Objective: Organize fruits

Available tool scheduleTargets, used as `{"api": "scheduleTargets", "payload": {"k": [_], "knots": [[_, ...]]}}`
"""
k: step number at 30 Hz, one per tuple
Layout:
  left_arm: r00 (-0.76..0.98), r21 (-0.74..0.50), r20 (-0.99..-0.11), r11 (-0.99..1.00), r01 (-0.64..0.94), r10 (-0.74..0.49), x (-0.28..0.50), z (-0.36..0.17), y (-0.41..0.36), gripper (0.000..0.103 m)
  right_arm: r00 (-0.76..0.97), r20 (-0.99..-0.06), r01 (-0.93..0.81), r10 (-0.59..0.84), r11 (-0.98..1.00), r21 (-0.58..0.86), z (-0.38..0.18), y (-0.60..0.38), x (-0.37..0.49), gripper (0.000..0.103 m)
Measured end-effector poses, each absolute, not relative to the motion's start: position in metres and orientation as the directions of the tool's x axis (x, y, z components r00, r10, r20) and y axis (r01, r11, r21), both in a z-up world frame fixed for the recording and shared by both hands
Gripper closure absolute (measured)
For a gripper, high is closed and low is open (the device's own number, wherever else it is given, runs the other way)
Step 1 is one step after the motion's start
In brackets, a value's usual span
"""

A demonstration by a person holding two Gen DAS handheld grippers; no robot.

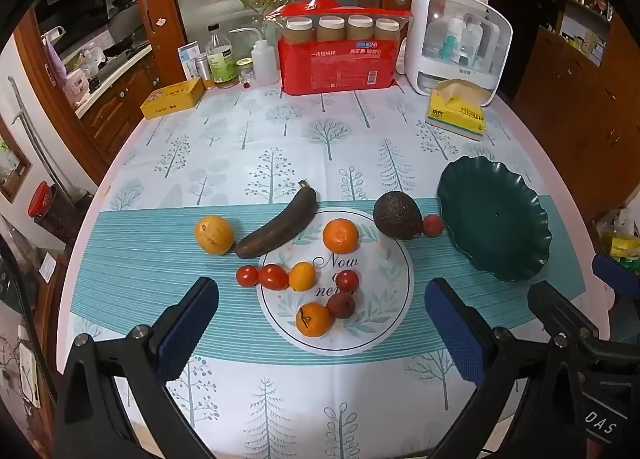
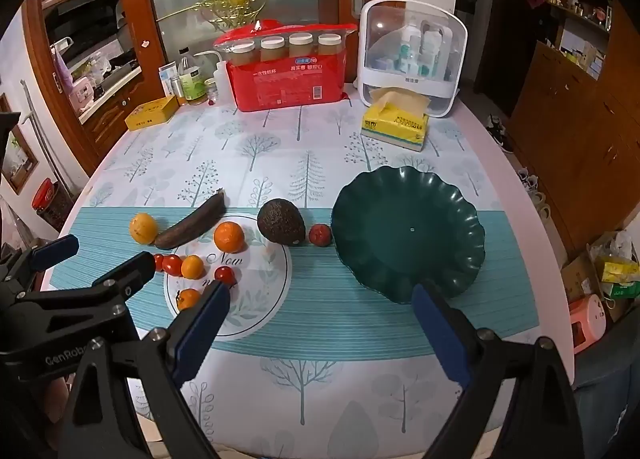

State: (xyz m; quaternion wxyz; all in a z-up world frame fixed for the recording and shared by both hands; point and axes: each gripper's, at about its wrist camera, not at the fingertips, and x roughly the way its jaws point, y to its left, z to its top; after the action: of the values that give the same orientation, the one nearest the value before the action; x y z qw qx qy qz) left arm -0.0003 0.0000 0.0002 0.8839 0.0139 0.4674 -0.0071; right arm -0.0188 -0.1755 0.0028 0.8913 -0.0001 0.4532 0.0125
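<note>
Several fruits lie on the tablecloth: a dark banana (image 1: 278, 225), an avocado (image 1: 397, 215), oranges (image 1: 341, 235), cherry tomatoes (image 1: 273, 277) and a small red fruit (image 1: 433, 225). To their right stands an empty green scalloped plate (image 1: 496, 219) (image 2: 408, 231). My left gripper (image 1: 320, 299) hangs open above the near fruits, holding nothing. My right gripper (image 2: 320, 299) is open too, over bare cloth between the fruits and the plate's near rim. In the right wrist view the banana (image 2: 190, 225) and avocado (image 2: 281, 221) lie left of the plate. Each gripper shows in the other's view.
At the table's back stand a red paper-cup pack (image 1: 338, 59), a white cosmetics case (image 1: 460, 43), a yellow tissue box (image 1: 458, 111), a yellow carton (image 1: 173, 99) and bottles (image 1: 222, 59). Wooden cabinets flank the round table (image 1: 280, 399).
</note>
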Motion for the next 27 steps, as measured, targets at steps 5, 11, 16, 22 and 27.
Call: {"api": "scheduleTargets", "payload": {"k": [5,11,16,22,27], "knots": [[0.556,0.010,-0.831,0.999,0.033,-0.010,0.000,0.000,0.000,0.001,0.593,-0.805,-0.020,0.017,1.000,0.007,0.004,-0.175,-0.019,0.010],[0.560,0.017,-0.828,0.999,0.028,-0.002,0.004,0.006,0.000,0.001,0.593,-0.805,-0.018,0.018,1.000,0.009,0.008,-0.175,-0.015,0.010],[0.563,0.016,-0.826,0.999,0.027,-0.002,0.001,0.004,-0.001,0.001,0.598,-0.801,-0.019,0.018,1.000,0.008,0.008,-0.175,-0.015,0.010],[0.564,0.017,-0.826,1.000,0.026,-0.001,0.005,0.007,-0.002,0.001,0.601,-0.799,-0.018,0.017,1.000,0.007,0.005,-0.174,-0.017,0.010],[0.569,0.003,-0.822,1.000,0.027,-0.013,0.013,0.006,0.004,0.001,0.603,-0.797,-0.013,0.013,1.000,0.007,0.009,-0.177,-0.014,0.010]]}}
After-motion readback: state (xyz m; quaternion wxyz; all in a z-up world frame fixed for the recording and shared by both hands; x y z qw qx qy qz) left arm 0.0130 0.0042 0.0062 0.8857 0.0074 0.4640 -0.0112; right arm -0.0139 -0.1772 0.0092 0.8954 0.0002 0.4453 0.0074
